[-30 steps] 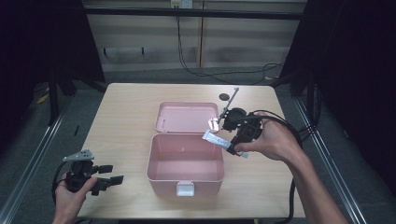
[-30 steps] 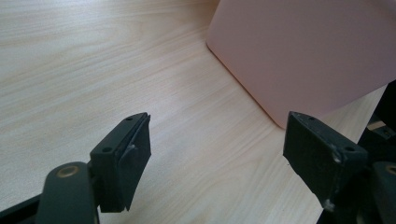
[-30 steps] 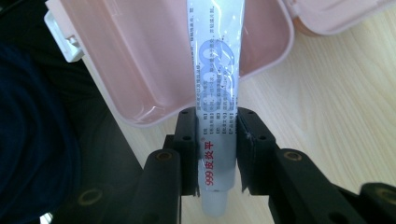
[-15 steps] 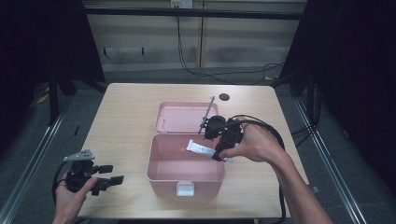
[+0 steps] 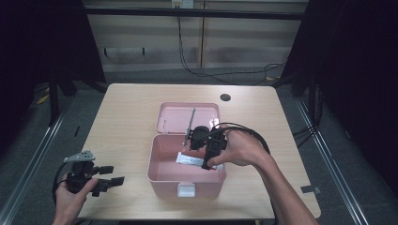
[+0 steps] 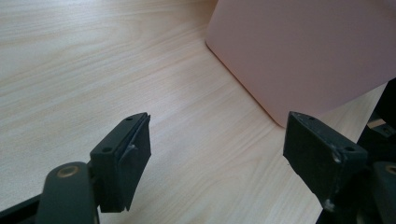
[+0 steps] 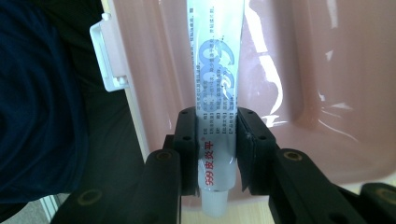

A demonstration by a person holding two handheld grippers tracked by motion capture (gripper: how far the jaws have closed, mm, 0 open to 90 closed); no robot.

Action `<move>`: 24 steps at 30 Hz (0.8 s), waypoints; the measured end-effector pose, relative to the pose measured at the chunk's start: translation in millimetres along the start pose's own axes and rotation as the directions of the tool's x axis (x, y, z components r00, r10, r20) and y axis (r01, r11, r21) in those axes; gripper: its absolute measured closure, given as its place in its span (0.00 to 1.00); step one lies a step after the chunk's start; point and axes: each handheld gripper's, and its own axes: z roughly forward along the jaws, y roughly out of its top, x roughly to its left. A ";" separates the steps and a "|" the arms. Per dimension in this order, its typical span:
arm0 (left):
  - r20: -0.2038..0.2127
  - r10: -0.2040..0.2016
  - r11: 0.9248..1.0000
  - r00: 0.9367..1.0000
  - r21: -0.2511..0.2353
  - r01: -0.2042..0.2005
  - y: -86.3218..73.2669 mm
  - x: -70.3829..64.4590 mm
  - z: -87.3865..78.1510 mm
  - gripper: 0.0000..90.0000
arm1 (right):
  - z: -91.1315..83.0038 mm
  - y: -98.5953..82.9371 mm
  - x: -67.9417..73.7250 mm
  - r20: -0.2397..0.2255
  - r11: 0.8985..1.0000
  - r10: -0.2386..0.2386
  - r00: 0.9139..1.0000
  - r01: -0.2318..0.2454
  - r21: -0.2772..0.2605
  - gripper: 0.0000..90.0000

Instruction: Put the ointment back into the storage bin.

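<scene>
An open pink box [image 5: 162, 169] stands mid-table, its lid [image 5: 187, 116] laid back flat behind it. My right gripper [image 5: 206, 161] reaches into the box and is shut on a white tube of ointment [image 5: 189, 160]. In the right gripper view the tube [image 7: 217, 70] runs up between the jaws of that gripper [image 7: 217, 151], over the box's pink floor [image 7: 289, 93], with its white cap at the bottom. My left gripper [image 5: 111, 176] rests at the table's front left corner, open and holding nothing. In the left gripper view this gripper [image 6: 217, 149] faces the box's pink wall [image 6: 303, 51].
A white latch [image 5: 186, 190] sits on the box's front wall, also visible as the latch [image 7: 108, 56] in the right gripper view. A dark round hole [image 5: 225, 97] marks the light wooden table [image 5: 117, 122] at the back right. Black cables trail on the floor behind.
My right gripper has carried the tube leftwards and down, from beside the lid into the open box. The left gripper has stayed put.
</scene>
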 end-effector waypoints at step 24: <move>0.001 -0.002 1.000 1.000 0.004 0.002 -0.1 0.1 0.6 0.26 | 41.9 26.1 -3.4 -0.072 0.998 -0.045 0.996 0.048 0.043 0.79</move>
